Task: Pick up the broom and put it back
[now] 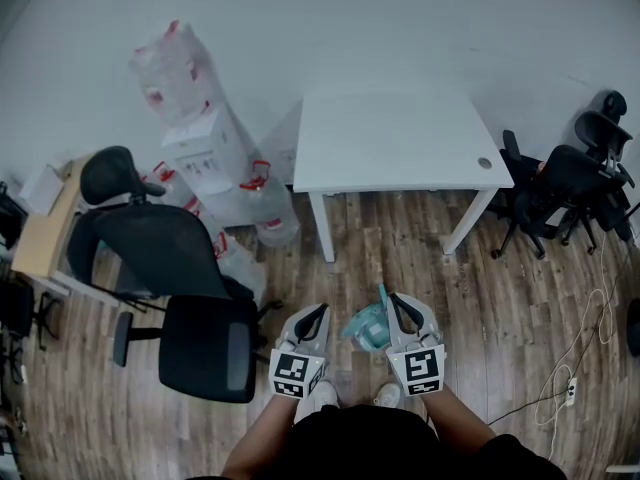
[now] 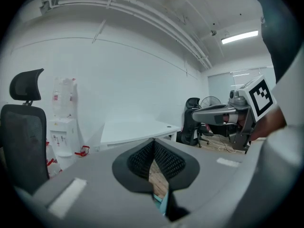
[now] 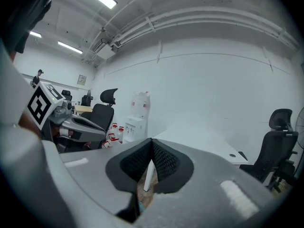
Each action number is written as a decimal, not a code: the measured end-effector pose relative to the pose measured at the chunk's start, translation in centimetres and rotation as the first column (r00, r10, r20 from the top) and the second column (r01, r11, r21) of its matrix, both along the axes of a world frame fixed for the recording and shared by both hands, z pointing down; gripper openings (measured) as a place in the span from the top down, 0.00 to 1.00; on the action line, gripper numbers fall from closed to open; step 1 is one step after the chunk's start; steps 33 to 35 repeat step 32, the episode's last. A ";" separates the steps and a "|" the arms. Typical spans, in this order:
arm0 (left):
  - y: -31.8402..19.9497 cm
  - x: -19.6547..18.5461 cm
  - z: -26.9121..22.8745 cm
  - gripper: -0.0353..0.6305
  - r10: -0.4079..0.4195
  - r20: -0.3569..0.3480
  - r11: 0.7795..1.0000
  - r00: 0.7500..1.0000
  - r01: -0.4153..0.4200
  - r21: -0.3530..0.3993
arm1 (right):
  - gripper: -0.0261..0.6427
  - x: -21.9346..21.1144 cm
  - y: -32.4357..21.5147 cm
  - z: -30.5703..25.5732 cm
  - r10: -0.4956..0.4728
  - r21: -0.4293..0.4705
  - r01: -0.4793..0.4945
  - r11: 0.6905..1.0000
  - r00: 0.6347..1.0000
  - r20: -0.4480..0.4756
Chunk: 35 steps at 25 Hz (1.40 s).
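From above, the head view shows the teal broom point(image 1: 368, 325) down on the wood floor point(image 1: 400, 238), just ahead of the person's shoes and between the left tool point(image 1: 318, 311) and the right tool point(image 1: 396, 302). The broom's thin handle passes close beside the right tool, and this view does not show whether they touch. Each tool's own view settles the jaws. Both pairs are closed tip to tip with nothing caught between them, and only a teal sliver of broom shows low in the gap beneath. The head view alone lays out the white table point(image 1: 395, 143), the black office chair point(image 1: 170, 268) and the water dispenser point(image 1: 205, 148). The gripper views add the ceiling lights point(image 2: 240, 36) and each tool seen from the side.
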<state>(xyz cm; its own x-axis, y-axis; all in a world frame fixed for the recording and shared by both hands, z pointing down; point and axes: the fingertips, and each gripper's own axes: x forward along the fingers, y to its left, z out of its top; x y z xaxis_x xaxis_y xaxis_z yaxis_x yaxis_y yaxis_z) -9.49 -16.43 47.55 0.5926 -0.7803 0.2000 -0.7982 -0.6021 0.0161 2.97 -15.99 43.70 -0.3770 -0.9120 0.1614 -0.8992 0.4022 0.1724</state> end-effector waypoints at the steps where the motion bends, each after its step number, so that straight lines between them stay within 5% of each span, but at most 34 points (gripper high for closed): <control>1: -0.1 0.0 -0.3 0.92 0.001 -0.002 1.000 1.000 -0.001 0.005 | 0.96 0.0 0.0 -0.1 -0.001 0.002 0.001 1.000 1.000 -0.003; 35: 0.6 0.2 -1.8 0.92 -0.010 -0.025 1.000 1.000 0.011 0.027 | 0.96 0.8 0.4 -1.2 -0.003 0.027 0.004 1.000 0.999 -0.032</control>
